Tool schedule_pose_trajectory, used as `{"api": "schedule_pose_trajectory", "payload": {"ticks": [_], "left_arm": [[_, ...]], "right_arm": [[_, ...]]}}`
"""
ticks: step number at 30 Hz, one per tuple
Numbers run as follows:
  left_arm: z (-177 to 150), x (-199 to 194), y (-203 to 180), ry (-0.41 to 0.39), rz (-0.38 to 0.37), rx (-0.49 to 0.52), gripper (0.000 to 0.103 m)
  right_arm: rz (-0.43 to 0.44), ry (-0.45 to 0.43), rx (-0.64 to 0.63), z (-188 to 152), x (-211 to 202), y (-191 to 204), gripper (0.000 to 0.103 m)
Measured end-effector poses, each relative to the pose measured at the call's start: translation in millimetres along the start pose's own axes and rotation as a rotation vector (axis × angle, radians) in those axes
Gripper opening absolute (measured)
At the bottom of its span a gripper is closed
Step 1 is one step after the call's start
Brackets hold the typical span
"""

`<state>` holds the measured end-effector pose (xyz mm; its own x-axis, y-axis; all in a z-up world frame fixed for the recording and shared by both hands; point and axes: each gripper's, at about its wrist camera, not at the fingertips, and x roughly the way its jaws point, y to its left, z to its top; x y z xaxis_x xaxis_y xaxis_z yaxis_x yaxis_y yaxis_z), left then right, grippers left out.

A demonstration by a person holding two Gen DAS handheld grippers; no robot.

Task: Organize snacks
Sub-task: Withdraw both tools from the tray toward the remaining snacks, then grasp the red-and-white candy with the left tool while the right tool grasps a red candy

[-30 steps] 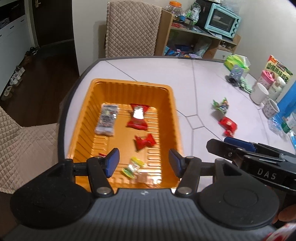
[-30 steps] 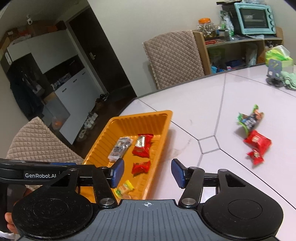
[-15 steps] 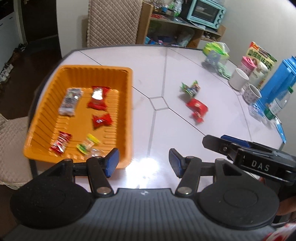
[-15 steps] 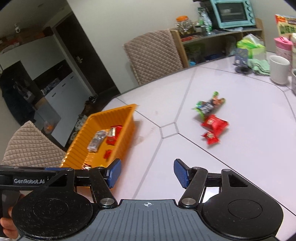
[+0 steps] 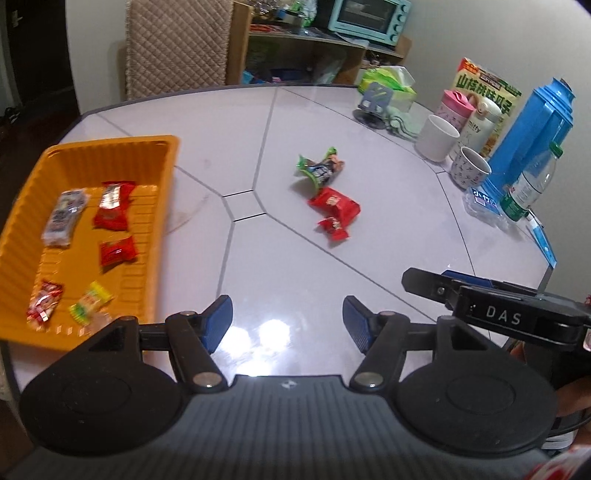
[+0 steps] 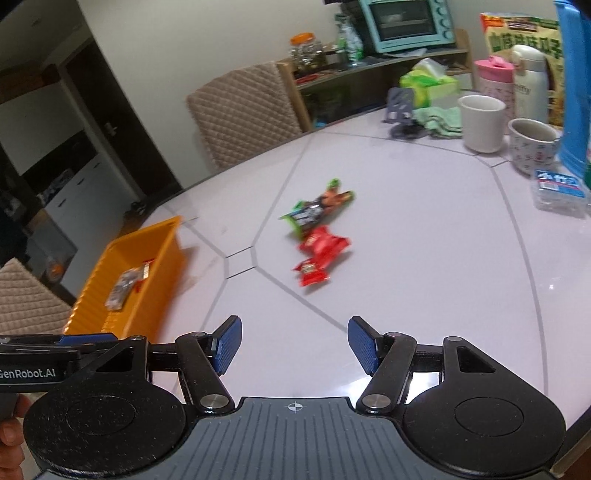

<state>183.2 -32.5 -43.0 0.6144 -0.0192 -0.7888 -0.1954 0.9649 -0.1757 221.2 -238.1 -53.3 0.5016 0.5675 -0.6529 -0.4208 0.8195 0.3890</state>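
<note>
From the left wrist, the orange tray already keeps six snacks together. Three loose packets lie well apart from it: a green packet and two red packets. The left gripper tilts down, empty; its jaws have just been opening.

From the right wrist, the right gripper tilts toward those packets, also empty, jaws just widened.

Home dining room: table, toaster oven
</note>
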Motion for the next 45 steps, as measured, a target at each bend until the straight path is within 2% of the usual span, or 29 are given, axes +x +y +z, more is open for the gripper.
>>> {"api": "schedule_pose_trajectory", "payload": {"ticks": [10,23,39,45], "left_arm": [[16,50,-29,0.015,-0.015,0.044,0.063],[35,112,-54,0.023,-0.012,0.071,0.063],[56,176,-66,0.003,0.05,0.104,0.063],[54,187,-57,0.005,0.086,0.133,0.055]], "right_arm": [[-0.062,-0.01,0.05,13,6,-37,0.064],[-0.1,0.004,0.069,28,35,-63,0.064],[-0.125,0.017,0.099,39,52,-86,0.064],[-0.125,0.031,0.114,36,57,-91,0.064]]}}
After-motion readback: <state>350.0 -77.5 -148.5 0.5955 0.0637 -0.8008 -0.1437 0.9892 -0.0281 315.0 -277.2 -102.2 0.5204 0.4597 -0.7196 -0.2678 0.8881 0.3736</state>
